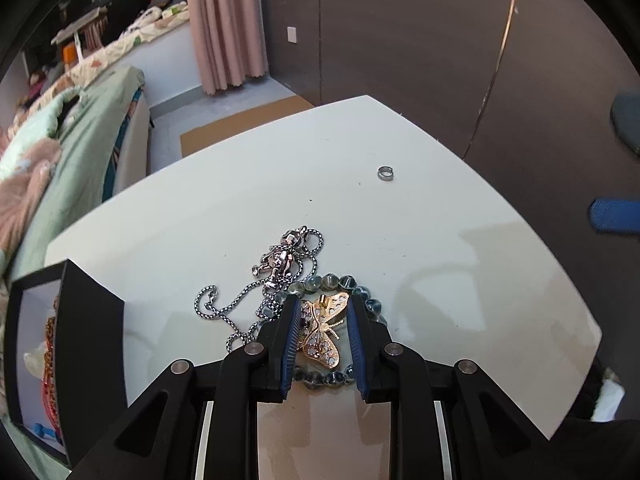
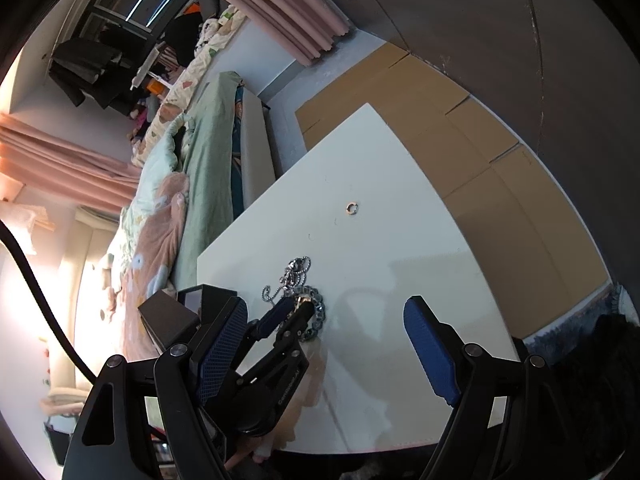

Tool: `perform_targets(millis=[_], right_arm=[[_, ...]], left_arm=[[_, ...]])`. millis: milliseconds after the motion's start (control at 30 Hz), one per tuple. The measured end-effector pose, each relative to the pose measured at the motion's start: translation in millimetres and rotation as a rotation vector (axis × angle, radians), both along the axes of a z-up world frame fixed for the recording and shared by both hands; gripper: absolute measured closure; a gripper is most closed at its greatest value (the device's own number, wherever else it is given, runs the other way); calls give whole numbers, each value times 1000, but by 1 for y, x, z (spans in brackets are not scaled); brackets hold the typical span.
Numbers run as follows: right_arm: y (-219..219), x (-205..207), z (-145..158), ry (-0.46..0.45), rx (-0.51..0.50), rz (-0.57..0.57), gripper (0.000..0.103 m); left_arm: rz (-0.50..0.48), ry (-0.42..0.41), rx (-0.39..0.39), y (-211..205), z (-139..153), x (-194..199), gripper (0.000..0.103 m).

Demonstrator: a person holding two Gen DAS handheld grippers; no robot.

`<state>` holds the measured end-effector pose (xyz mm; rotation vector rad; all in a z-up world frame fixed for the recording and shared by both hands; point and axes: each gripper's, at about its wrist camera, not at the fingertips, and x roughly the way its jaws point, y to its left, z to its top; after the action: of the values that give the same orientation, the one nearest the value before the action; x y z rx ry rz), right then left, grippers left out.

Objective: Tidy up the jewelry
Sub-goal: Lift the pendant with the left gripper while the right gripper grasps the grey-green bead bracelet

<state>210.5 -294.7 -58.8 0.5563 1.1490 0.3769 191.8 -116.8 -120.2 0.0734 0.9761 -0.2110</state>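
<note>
Near desk edge: gold filigree butterfly brooch [image 1: 322, 330], pin lengthwise between pads, inside glass-bead bracelet [image 1: 340, 281].
Left gripper [image 1: 323, 342]: narrow, straddling brooch, contact unclear.
Right gripper [image 2: 326, 344]: wide, empty, farther.

Home bedroom: bed [image 1: 68, 152] with green and floral quilts alongside a white bench [image 1: 400, 240], pink curtain [image 1: 226, 24] to the floor, wall socket [image 1: 292, 34] on a dark wall, clothes and clutter (far corner, blurry) by the window [image 2: 132, 4].
</note>
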Motion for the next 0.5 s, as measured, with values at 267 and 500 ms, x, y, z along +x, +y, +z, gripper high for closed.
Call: perform_targets(millis=[267, 500], right_arm=[[12, 6, -17, 61, -3, 5, 22], [28, 13, -33, 109, -36, 12, 25]], left_arm=[[50, -32, -165, 29, 28, 0, 90], [86, -79, -243, 54, 51, -5, 91]])
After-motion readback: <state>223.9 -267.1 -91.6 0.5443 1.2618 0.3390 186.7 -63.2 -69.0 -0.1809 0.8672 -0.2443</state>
